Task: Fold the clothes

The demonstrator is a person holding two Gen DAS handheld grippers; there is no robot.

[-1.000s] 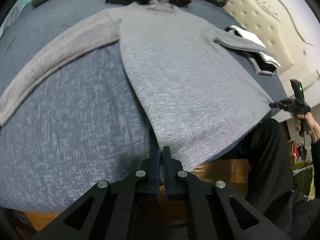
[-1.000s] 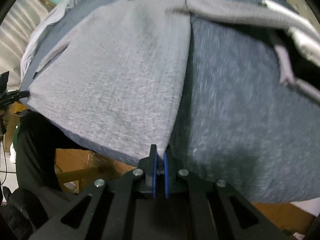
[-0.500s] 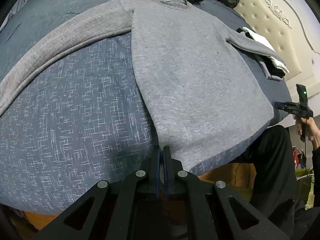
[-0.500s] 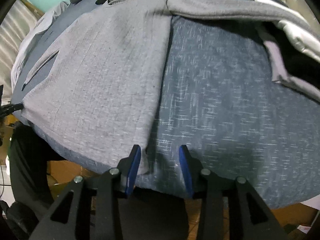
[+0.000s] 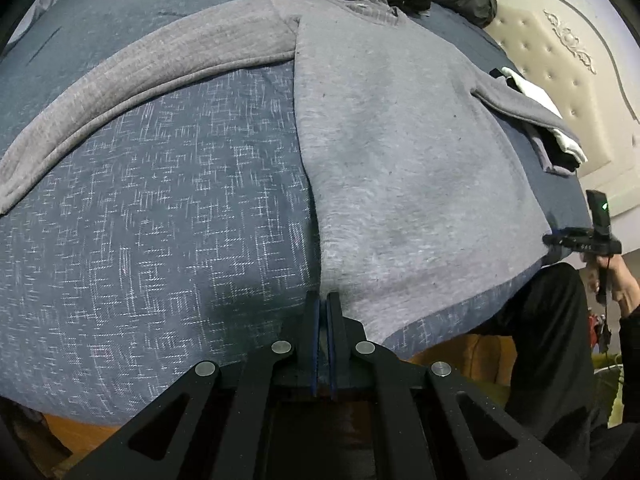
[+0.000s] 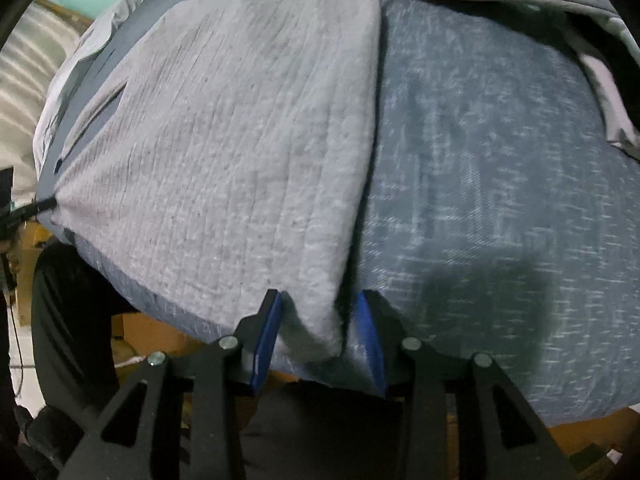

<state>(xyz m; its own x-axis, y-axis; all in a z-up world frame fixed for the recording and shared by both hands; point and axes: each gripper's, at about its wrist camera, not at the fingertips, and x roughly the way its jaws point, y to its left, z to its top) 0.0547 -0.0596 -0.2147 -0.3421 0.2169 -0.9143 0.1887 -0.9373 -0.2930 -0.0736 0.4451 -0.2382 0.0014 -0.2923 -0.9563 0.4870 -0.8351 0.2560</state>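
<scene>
Left gripper [image 5: 322, 312] pinches sweater [image 5: 400, 152] hem; right gripper [image 6: 318, 320] open.

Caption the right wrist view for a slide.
Open right gripper straddles the grey sweater hem corner on the blue bedspread.

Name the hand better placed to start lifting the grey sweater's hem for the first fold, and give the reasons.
Left. The left gripper has its jaws shut on the grey sweater at its hem corner. The right gripper has open jaws, the other hem corner loose between them, so it must close first.
</scene>
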